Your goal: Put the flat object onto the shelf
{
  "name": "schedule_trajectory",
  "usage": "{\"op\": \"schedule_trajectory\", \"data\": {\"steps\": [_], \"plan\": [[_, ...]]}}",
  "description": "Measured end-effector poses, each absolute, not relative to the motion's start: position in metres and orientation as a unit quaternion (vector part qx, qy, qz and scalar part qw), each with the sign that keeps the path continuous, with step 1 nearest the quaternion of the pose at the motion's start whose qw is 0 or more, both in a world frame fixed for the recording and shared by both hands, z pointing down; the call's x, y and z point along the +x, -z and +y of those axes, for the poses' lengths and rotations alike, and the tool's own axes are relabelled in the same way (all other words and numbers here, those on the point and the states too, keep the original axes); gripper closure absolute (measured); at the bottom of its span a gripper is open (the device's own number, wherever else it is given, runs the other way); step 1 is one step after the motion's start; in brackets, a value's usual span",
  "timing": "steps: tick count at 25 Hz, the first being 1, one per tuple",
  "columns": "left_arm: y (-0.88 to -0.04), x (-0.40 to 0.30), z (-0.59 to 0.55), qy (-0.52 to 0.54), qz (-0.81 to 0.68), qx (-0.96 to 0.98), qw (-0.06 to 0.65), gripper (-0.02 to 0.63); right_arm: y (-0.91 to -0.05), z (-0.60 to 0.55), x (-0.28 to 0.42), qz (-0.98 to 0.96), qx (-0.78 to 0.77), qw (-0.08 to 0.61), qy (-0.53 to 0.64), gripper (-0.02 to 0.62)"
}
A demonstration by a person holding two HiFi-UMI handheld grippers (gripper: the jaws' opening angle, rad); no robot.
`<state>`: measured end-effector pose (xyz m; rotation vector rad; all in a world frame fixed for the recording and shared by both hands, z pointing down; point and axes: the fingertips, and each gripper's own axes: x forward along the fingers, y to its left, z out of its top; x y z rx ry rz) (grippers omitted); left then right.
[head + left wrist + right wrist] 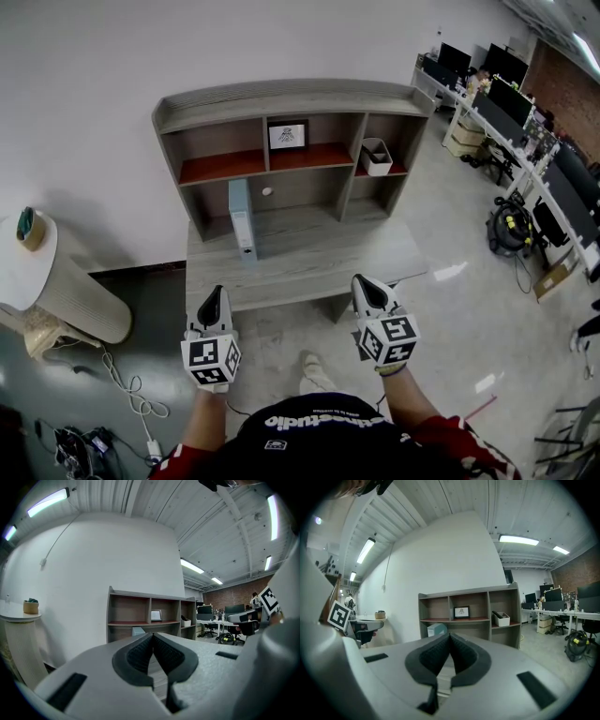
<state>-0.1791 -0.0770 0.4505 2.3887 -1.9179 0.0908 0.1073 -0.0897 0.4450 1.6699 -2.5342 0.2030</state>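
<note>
Left gripper (217,293) is hanging at the lower left of the head view with its jaws pressing together and nothing between them. The right gripper (362,282), at lower centre-right, is likewise sitting closed and empty. Both are pointing toward the desk (319,262) and are well apart from anything on it.

The flat object, a pale blue binder (242,217), is standing upright on its narrow edge on the desk at centre frame, under the left part of the shelf unit (281,94).

Several things are looking risky from here. Since the binder is balancing on a thin edge, a nudge from closed jaws would probably be tipping it over or pushing it back against the unit, so the jaws need to be opening before they arrive. A pinch on one corner would likely be letting it swing or slip during the lift. The middle compartment is holding a picture frame (287,135) and the right one a white bin (376,156); a binder going in crooked could be knocking either, or catching a divider.
</note>
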Motion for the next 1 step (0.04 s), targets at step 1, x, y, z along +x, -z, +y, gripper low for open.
{"op": "schedule_trajectory", "data": {"steps": [1], "plan": [[-0.4503,-0.1796,-0.0755,-0.029,-0.626,0.779,0.039,0.6,-0.4452,-0.0882,0.1067,-0.832,0.548,0.05,-0.067,0.597]]}}
